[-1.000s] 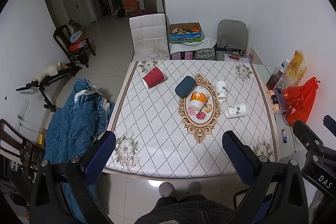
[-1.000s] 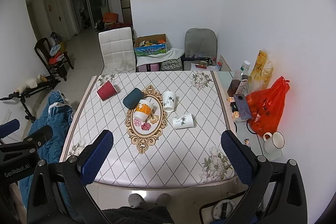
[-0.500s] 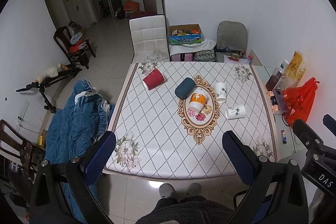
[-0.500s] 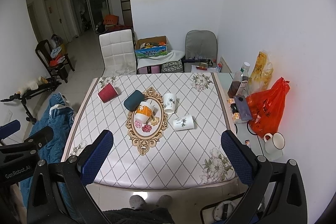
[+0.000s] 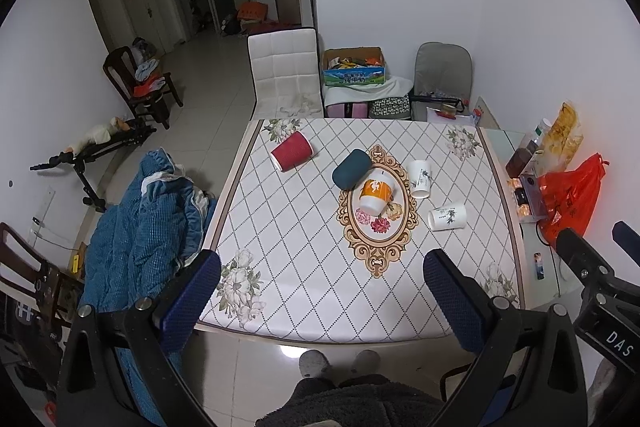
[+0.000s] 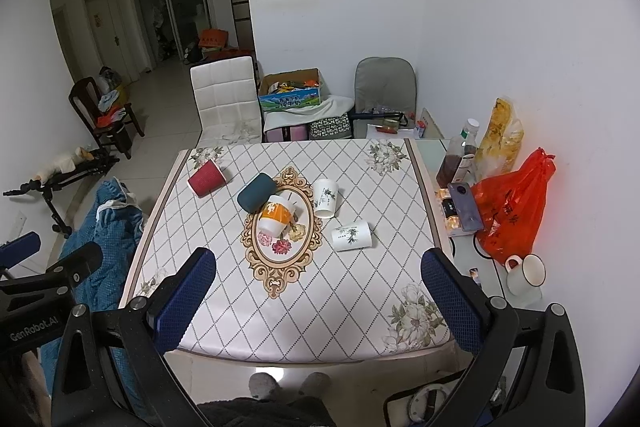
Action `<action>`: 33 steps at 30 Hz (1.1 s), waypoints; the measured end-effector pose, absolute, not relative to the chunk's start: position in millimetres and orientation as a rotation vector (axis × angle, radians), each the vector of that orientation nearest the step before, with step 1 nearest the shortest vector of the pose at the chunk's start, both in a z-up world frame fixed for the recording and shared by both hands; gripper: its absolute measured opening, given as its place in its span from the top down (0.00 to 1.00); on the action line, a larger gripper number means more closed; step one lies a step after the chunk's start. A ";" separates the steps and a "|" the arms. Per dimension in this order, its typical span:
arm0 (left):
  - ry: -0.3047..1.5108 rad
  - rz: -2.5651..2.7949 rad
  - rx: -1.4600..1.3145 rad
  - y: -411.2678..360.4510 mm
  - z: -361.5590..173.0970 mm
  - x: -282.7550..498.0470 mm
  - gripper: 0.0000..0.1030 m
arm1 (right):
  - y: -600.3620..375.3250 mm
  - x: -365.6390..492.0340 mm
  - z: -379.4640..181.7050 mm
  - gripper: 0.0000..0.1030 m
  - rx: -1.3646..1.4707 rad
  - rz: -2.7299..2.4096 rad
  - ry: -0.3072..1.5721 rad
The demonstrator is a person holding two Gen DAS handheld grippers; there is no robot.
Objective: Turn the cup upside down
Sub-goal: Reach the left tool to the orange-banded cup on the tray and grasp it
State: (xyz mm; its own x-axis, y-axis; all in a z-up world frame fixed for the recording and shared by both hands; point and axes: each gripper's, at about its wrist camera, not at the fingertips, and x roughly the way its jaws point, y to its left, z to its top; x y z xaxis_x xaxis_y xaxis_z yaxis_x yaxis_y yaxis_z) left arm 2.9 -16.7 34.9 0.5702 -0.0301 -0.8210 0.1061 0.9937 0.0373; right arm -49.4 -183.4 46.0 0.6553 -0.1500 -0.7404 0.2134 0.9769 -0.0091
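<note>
5 cups [image 5: 447, 218] seen lying on table [image 5: 288, 227] near centre. "GenRobot.AI" read on left gripper [image 5: 320, 291], "DAS" on right gripper [image 6: 318, 287]; both jaws held apart, empty.

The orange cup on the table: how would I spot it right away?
Find the gold oval medallion printed mid-table. The orange cup lies on its side there, against a dark teal cup. It alone has an orange band.

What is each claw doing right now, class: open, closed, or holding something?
Left claw: open, holding nothing, above the table's near edge.
Right claw: open, holding nothing, also short of the cups.
</note>
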 end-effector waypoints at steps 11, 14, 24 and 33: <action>1.032 -0.016 0.100 -28.8 -12.2 23.1 0.00 | -198.7 -17.5 5.8 0.00 0.113 -0.183 0.913; 1.064 0.017 0.118 -33.1 -34.8 34.8 0.00 | -206.0 -1.2 -21.6 0.00 0.126 -0.171 0.969; 1.193 0.042 0.137 -32.9 -102.1 71.8 0.00 | -218.9 43.5 -120.1 0.00 0.161 -0.141 1.121; 1.269 0.017 0.196 -32.0 -145.9 129.7 0.00 | -219.4 98.2 -186.8 0.00 0.226 -0.168 1.243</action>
